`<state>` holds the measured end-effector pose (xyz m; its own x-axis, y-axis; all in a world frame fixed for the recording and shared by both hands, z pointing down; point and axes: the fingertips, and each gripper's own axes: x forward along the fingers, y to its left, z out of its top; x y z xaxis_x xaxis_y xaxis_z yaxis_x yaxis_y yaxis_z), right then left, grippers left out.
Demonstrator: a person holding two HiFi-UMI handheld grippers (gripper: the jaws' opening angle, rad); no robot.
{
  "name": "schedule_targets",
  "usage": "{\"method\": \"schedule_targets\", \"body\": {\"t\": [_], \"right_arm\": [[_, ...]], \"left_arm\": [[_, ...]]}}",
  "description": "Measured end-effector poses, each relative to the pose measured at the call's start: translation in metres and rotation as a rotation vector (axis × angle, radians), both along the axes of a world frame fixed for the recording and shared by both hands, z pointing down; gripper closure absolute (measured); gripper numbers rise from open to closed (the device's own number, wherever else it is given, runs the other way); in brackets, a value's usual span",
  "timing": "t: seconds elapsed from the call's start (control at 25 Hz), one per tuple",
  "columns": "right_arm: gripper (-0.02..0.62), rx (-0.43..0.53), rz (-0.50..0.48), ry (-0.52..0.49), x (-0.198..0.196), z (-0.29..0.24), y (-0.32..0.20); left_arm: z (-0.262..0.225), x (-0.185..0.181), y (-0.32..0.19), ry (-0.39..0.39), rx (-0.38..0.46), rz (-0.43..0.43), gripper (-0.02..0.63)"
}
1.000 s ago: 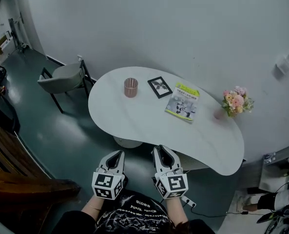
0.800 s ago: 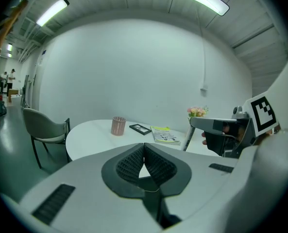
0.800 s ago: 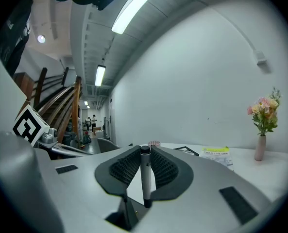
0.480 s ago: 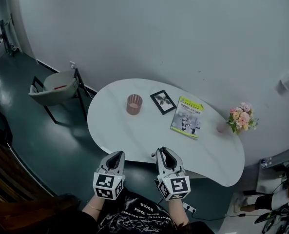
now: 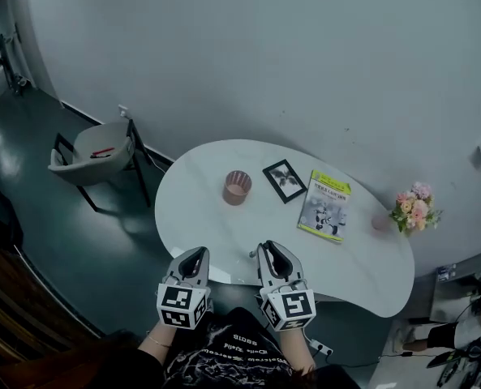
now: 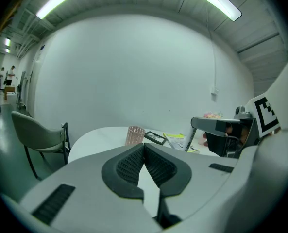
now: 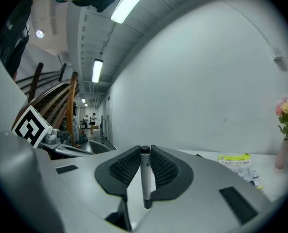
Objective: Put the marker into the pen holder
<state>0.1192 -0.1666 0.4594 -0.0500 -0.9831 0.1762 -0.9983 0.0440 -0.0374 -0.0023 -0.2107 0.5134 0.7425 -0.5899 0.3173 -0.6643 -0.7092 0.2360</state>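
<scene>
Table (image 5: 199, 217) and pink mesh pen holder (image 5: 237, 187) slid nearer the grippers as the person closed in.
Right gripper (image 5: 268, 248) clamped the white marker (image 7: 144, 178) upright; left gripper (image 5: 196, 254) was pinched together, empty. The step called for centring the marker over the holder's mouth, still well ahead, before letting go.

The marker (image 7: 144, 178) is a slim pale-grey pen with a dark tip at its top end. It stands upright, pinched between the ribbed pads of the right gripper (image 7: 144, 150), off the table (image 5: 224, 225). The pen holder (image 5: 238, 187) is a pink perforated cup that stands upright and open-topped on the white table, well apart from the marker.
</scene>
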Motion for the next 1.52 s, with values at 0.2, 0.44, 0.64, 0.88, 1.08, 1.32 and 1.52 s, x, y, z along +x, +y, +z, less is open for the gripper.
{"method": "schedule_targets", "body": {"t": [0.2,0.44,0.64,0.88,1.08,1.32,1.52], "right_arm": [[0.506,-0.002,0.018,-0.002,0.010,-0.002,-0.008],[0.506,0.005,0.026,-0.025,0.023,-0.007,-0.022],[0.508,0.020,0.003,-0.023,0.032,-0.015,-0.041],[0.508,0.020,-0.012,-0.042,0.047,-0.014,-0.061],[0.508,0.022,-0.036,-0.017,0.056,-0.014,-0.078],[0.508,0.054,-0.075,-0.023,0.060,-0.025,-0.101],[0.508,0.072,-0.100,-0.039,0.061,-0.029,-0.121]], "left_arm": [[-0.002,0.001,-0.008,0.012,-0.010,0.001,0.584],[-0.006,0.005,-0.018,0.003,-0.005,-0.007,0.584],[-0.006,0.010,-0.030,-0.019,-0.004,-0.040,0.584],[-0.011,0.021,-0.045,-0.020,-0.005,-0.057,0.584],[-0.013,0.029,-0.056,-0.014,0.010,-0.091,0.584],[-0.020,0.037,-0.064,-0.015,0.030,-0.107,0.584],[-0.016,0.036,-0.068,-0.025,0.021,-0.137,0.584]]}}
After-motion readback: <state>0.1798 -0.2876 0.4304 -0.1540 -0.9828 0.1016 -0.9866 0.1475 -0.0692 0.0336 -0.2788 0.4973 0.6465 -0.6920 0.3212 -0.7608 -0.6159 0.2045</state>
